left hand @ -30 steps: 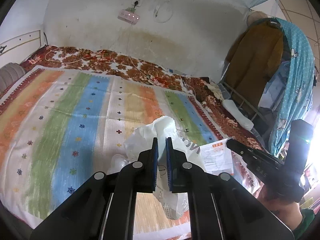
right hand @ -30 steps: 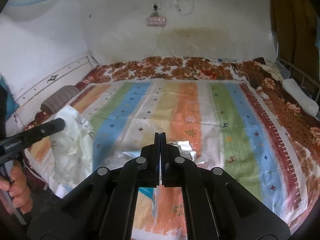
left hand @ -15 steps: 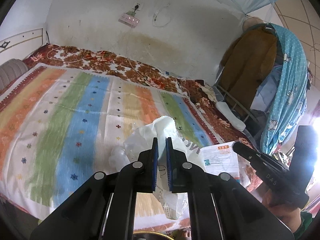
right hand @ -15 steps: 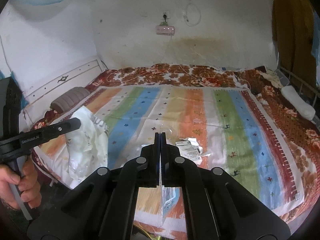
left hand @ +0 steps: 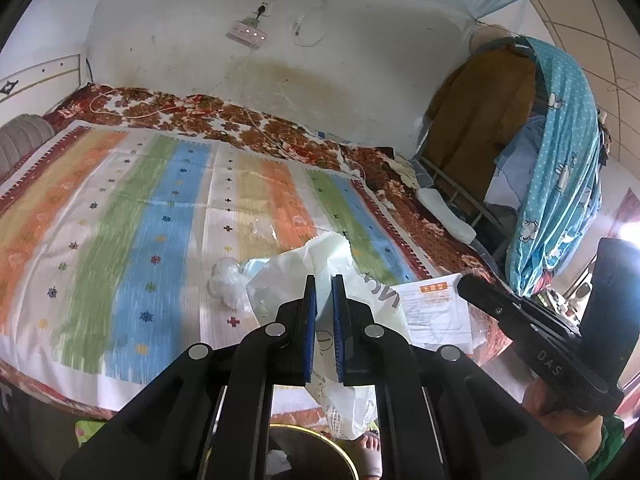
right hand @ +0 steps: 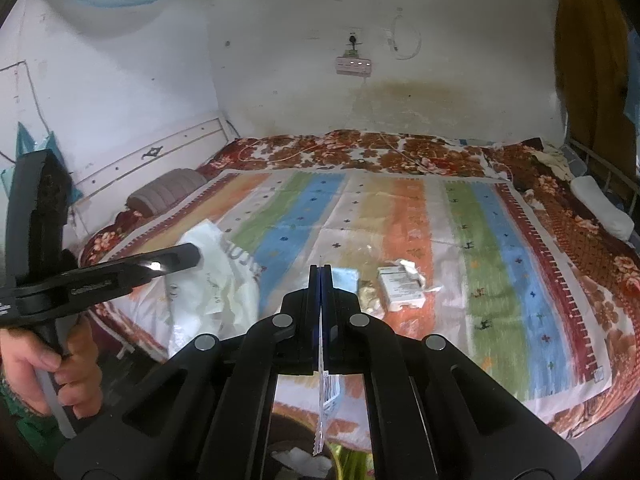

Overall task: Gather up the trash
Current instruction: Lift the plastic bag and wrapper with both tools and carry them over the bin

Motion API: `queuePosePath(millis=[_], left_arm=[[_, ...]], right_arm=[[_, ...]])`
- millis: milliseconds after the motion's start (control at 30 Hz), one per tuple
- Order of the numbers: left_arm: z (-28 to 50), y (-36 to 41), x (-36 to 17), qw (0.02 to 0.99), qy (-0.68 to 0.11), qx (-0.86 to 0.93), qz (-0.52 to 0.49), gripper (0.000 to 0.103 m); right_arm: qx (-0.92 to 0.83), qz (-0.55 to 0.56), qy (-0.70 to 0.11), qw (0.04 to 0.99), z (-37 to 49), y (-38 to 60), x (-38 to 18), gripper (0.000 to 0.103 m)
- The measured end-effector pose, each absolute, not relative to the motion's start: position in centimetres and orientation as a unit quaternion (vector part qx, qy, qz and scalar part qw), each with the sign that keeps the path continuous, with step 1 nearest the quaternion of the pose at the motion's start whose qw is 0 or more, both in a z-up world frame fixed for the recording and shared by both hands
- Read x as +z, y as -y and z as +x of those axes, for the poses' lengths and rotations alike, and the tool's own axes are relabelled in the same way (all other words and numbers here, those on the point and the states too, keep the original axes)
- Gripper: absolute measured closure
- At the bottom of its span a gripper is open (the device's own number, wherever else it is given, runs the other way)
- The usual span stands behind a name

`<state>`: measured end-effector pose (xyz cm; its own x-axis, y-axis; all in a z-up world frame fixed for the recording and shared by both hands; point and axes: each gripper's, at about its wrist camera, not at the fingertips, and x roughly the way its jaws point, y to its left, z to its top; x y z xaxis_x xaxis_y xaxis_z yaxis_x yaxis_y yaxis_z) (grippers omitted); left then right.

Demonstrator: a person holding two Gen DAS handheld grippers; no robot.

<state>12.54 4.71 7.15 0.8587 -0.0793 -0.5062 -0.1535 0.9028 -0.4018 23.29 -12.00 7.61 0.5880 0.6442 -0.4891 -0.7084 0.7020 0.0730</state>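
My left gripper (left hand: 324, 280) is shut on a crumpled white plastic bag (left hand: 340, 268) and holds it at the bed's near edge; the bag also shows in the right wrist view (right hand: 216, 280). My right gripper (right hand: 321, 270) is shut on a flat clear packet with a printed label (right hand: 326, 392), which hangs below the jaws; it shows in the left wrist view (left hand: 436, 312). A round bin with a gold rim (left hand: 312, 444) stands on the floor below both grippers. On the bed lie a torn white box (right hand: 400, 288), a blue packet (right hand: 346, 278) and a clear crumpled wrapper (left hand: 228, 280).
The bed has a striped mat (left hand: 160, 220) over a floral sheet (left hand: 240, 120). A grey pillow (right hand: 168, 192) lies by the headboard. Clothes and blue cloth (left hand: 556, 160) hang at the foot. A foot (left hand: 368, 448) is beside the bin.
Both grippers have pulled back and up from the bed, carrying the bag and the packet. The bin has come into view below them.
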Motion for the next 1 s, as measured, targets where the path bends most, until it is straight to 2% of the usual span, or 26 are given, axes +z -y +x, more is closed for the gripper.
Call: queuePosePath(millis=[600,1000], left_arm=[[7.9,-3.5,5.7,0.935,-0.274,0.024,-0.224,0.096],[4.7,-2.4,4.3,0.931,-0.286,0.045,-0.221,0.096]], right_arm=[[0.393,-0.081,-0.246,0.882,17.0,12.5,6.3,0.103],[0.403,-0.084,-0.289,0.864,14.1,12.7,3.6,0.103]])
